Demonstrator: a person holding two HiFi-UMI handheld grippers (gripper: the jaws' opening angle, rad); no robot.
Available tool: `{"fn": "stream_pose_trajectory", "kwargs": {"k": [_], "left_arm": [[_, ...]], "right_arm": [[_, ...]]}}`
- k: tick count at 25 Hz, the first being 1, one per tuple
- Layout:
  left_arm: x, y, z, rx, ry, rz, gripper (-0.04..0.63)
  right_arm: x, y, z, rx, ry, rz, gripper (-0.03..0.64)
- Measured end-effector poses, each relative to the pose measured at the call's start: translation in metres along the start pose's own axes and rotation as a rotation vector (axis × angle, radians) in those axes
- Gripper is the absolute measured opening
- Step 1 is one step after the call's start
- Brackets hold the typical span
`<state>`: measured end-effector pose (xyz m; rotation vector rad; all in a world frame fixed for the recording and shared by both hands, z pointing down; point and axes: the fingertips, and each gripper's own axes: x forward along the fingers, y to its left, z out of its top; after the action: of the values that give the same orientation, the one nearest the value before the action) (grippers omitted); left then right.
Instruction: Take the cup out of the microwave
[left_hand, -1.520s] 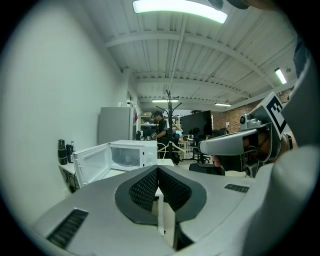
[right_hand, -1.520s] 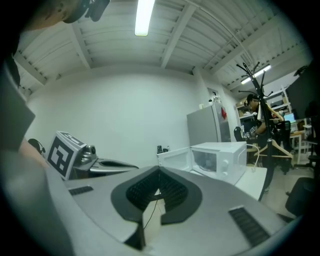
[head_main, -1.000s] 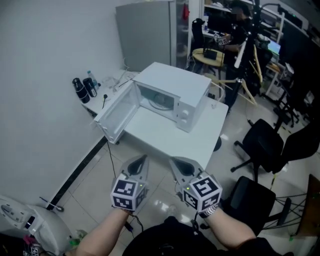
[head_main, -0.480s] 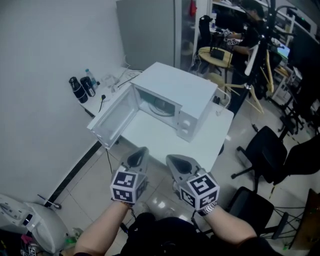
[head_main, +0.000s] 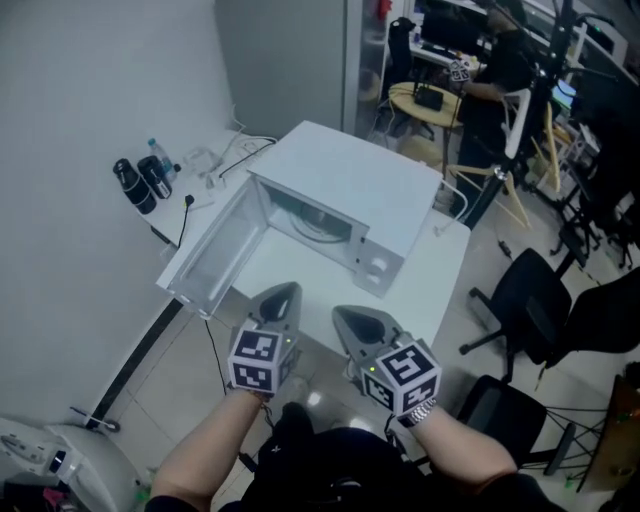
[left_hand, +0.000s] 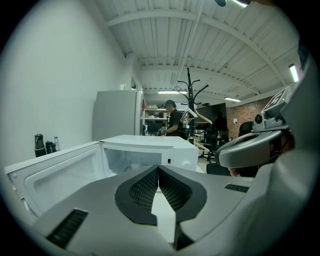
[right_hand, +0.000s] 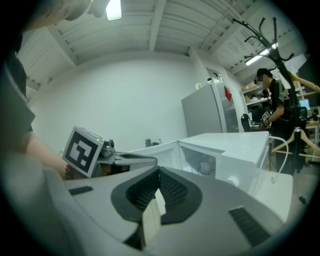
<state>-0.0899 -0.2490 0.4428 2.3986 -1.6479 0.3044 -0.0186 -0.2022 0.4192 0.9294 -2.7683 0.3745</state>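
Microwave (head_main: 350, 185) door (head_main: 215, 255) hangs open mid-frame for cup access. Left gripper (head_main: 283, 297) and right gripper (head_main: 344, 317), bottom centre, are both clenched empty, short of it.

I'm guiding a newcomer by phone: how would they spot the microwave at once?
Find the white table in front of the tall grey fridge. The microwave is the big white box on it. Unlike the small dark bottles by the wall, it is boxy, with its door swung wide open to the left.
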Motion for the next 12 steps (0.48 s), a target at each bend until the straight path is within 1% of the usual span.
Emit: {"fn": "stream_pose_trajectory", "kwargs": {"k": [6,8,12], "left_arm": [[0.051,0.038,-0.004,0.002,0.035,-0.049,0.003],[0.068,0.049,-0.008,-0.002,0.051,-0.066,0.055],[0.100,0.070,-0.016,-0.002,0.078,-0.093,0.062]], "right_arm": [[0.049,-0.022,0.003,0.029,0.031,-0.044,0.018],[0.063,-0.030,0.002,0.038,0.040,-0.060,0.018],[0.090,-0.043,0.000,0.059,0.061,-0.095,0.018]]}}
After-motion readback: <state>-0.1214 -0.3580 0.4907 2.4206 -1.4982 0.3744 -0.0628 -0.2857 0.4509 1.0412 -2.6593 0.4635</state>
